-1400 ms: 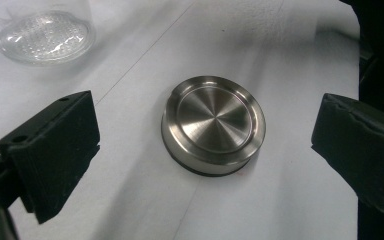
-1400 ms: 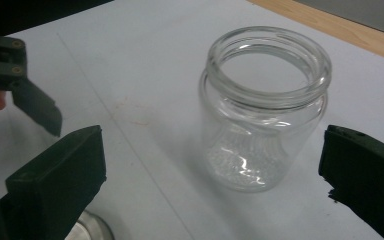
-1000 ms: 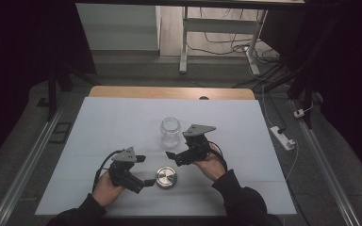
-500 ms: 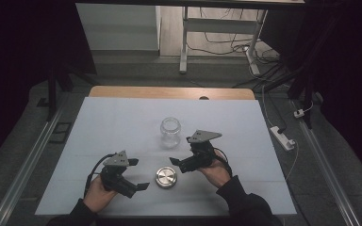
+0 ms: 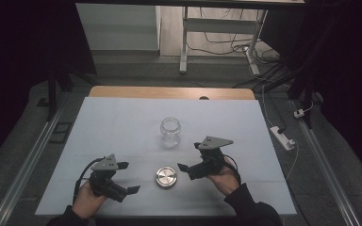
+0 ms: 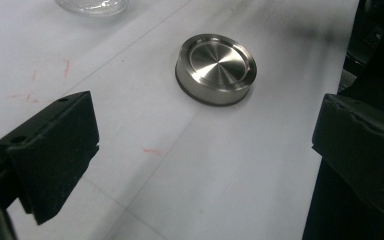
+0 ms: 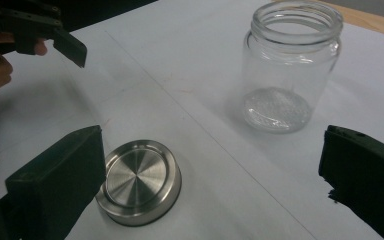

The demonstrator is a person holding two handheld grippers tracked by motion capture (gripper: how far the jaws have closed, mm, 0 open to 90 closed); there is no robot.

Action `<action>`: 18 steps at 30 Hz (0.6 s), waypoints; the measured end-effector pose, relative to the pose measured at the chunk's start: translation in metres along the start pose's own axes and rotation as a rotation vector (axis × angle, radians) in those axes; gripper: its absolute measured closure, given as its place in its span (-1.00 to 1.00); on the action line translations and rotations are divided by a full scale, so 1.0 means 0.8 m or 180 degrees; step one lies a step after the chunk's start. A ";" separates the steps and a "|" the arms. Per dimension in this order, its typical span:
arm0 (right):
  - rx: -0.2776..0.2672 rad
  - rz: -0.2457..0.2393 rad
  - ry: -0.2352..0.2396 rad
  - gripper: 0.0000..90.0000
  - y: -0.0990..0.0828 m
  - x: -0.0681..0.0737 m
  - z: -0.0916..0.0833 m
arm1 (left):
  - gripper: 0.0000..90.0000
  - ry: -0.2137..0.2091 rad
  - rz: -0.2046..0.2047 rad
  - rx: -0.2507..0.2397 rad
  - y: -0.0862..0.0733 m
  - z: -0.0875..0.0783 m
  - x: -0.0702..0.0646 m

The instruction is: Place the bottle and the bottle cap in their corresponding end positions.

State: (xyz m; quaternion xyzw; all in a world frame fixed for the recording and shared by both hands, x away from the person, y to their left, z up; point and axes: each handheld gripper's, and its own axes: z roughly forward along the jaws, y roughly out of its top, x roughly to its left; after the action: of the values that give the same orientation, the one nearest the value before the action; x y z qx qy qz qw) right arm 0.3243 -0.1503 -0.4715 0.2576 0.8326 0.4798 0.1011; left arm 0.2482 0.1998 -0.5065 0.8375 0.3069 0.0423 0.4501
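Near the front edge of the white table [image 5: 122, 117], the left gripper [image 5: 122, 189] and the right gripper [image 5: 187, 168] both have their jaws spread wide and hold nothing, with bare tabletop open on every side of them. Between the two lies the steel lid [image 5: 165, 177], flat, just beside the right gripper's tips and a little apart from the left's. Beyond it, the lidless glass jar [image 5: 170, 131] stands upright toward the table's middle, well clear of the edges.
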 end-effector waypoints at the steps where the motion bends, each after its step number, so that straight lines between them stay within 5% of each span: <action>1: 0.0000 -0.0003 -0.0010 -1.00 -0.001 0.000 -0.002 | -1.00 0.0001 -0.0014 -0.0007 -0.001 -0.002 0.000; 18: 0.0007 0.0074 -0.0263 -1.00 -0.037 -0.004 -0.051 | -1.00 0.0117 -0.0245 -0.0132 -0.035 -0.042 -0.003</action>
State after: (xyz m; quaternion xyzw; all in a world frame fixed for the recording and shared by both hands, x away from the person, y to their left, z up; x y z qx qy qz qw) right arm 0.3004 -0.1945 -0.4755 0.2870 0.8252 0.4689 0.1296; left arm 0.2215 0.2342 -0.5080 0.8146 0.3463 0.0467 0.4630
